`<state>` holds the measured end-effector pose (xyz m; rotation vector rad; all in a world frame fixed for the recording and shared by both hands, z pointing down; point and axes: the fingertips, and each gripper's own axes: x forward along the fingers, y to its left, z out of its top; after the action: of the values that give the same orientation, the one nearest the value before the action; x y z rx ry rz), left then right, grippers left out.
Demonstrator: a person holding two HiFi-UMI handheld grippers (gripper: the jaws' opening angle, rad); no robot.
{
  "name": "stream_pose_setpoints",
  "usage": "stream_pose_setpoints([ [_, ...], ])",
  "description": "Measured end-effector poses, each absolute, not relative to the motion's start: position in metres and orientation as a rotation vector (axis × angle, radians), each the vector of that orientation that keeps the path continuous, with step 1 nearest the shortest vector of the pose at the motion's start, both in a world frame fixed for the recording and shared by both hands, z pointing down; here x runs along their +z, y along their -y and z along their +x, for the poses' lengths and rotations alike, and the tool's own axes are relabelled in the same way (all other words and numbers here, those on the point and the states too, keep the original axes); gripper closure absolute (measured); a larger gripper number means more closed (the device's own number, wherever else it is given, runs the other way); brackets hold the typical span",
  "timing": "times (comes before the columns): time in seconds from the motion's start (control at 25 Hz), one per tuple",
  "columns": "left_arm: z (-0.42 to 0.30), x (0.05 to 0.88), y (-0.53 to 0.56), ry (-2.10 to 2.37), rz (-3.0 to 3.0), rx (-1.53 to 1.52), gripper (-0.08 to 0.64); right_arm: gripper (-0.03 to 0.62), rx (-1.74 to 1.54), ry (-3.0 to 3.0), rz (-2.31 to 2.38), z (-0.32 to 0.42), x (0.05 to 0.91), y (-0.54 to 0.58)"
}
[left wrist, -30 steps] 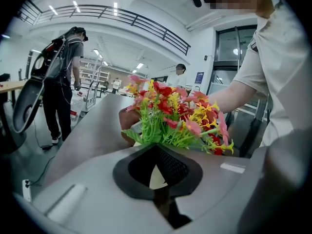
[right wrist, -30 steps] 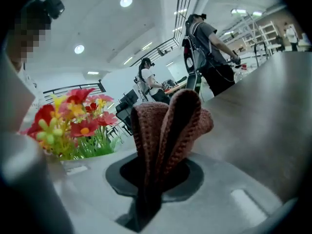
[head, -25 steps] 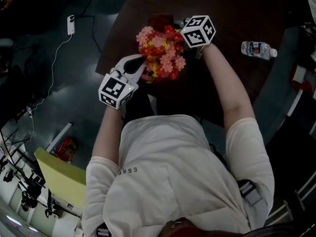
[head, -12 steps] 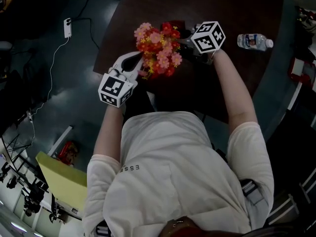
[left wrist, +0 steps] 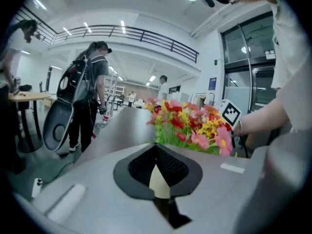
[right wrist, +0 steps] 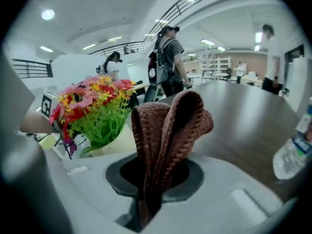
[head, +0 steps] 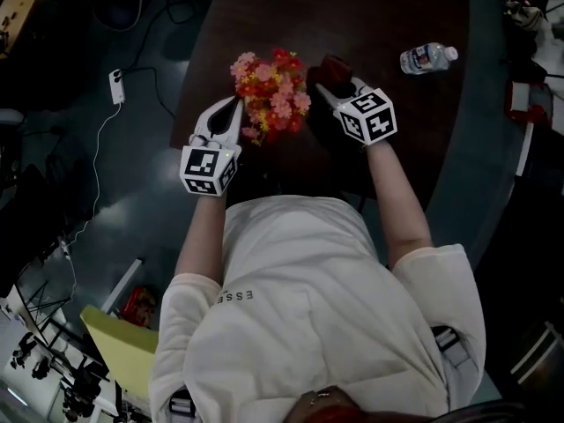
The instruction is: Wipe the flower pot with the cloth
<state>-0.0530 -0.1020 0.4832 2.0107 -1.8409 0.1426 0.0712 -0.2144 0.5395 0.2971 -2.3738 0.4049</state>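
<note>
head view: flowers (head: pixel 269 95) hide flower pot (right wrist: pixel 116 140), near table (head: pixel 379 7) edge; left gripper (head: pixel 233 104) closed on pot rim; right gripper (head: pixel 340 85) pinches cloth (head: pixel 337 66).

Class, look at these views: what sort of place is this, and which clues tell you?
Probably a large open workshop or lab hall: a railed upper gallery, a long dark table, and a power strip on the floor.

Small dark letters reading "ESSE" stand on the person's white short-sleeved T-shirt (head: pixel 317 307). The label on the clear plastic water bottle (head: pixel 427 57) is too small to read. The cubes on the left gripper (head: pixel 236 104) and right gripper (head: pixel 344 85) bear black-and-white square markers.
</note>
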Motion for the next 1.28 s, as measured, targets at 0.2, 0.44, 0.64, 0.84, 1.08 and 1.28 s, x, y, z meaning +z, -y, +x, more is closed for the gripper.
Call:
stream_pose_setpoints([
  [0.2,-0.057,0.463,0.102,1.813,2.119,0.113,0.548,0.545,0.402,2.373,0.694,0.102,0.524,0.198],
  [0.44,-0.058,0.450,0.079,1.601,2.267,0.119,0.548,0.545,0.436,2.292,0.972,0.114,0.518,0.145],
  [0.64,-0.067,0.448,0.053,1.484,2.359,0.169,0.548,0.545,0.464,2.223,1.104,0.114,0.517,0.095],
  [0.84,-0.074,0.444,0.032,1.475,2.378,0.152,0.548,0.545,0.524,2.199,1.113,0.104,0.529,0.038],
  [1.08,-0.086,0.448,0.010,1.483,2.379,0.184,0.548,0.545,0.564,2.260,0.964,0.052,0.541,-0.013],
  [1.28,-0.104,0.464,0.008,1.445,2.369,0.198,0.546,0.545,0.532,2.293,0.802,-0.014,0.554,-0.033],
])
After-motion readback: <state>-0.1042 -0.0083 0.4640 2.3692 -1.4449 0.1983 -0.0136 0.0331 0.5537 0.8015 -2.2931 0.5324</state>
